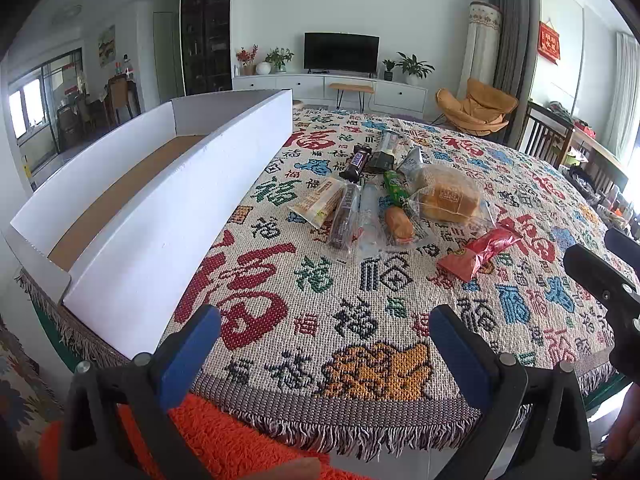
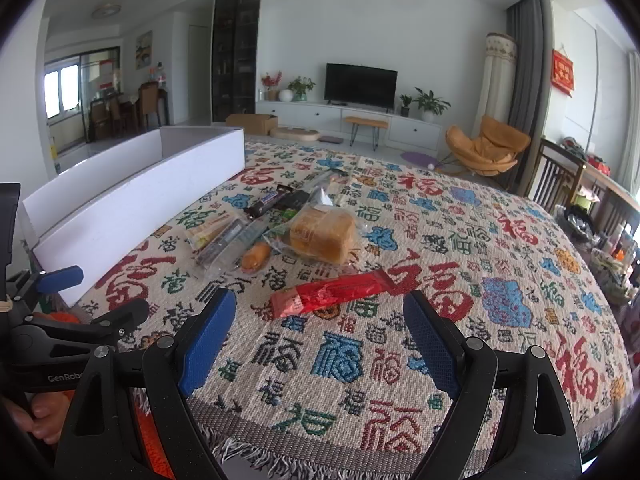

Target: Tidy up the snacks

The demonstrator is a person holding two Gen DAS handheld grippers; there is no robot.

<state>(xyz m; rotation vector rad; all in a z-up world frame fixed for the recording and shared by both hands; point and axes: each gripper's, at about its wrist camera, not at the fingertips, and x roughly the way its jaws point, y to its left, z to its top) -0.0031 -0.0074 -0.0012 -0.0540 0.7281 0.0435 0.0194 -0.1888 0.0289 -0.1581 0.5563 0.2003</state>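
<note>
Several wrapped snacks lie in a loose pile on the patterned table cloth (image 1: 360,320): a bagged bread loaf (image 1: 448,196) (image 2: 324,234), a red packet (image 1: 480,254) (image 2: 332,294) nearest me, a dark chocolate bar (image 1: 78,162) (image 2: 266,202), a small orange sausage pack (image 1: 400,222) (image 2: 256,258), and others. A long white open box (image 1: 160,216) (image 2: 132,204) stands at the left, empty. My left gripper (image 1: 324,332) is open above the cloth's front edge. My right gripper (image 2: 320,320) is open just short of the red packet.
The table's fringed front edge (image 2: 320,440) is right below both grippers. An orange fuzzy fabric (image 1: 224,436) lies under the left gripper. Wooden chairs (image 2: 560,176) stand at the table's right side. A TV (image 2: 360,80) and cabinet are far behind.
</note>
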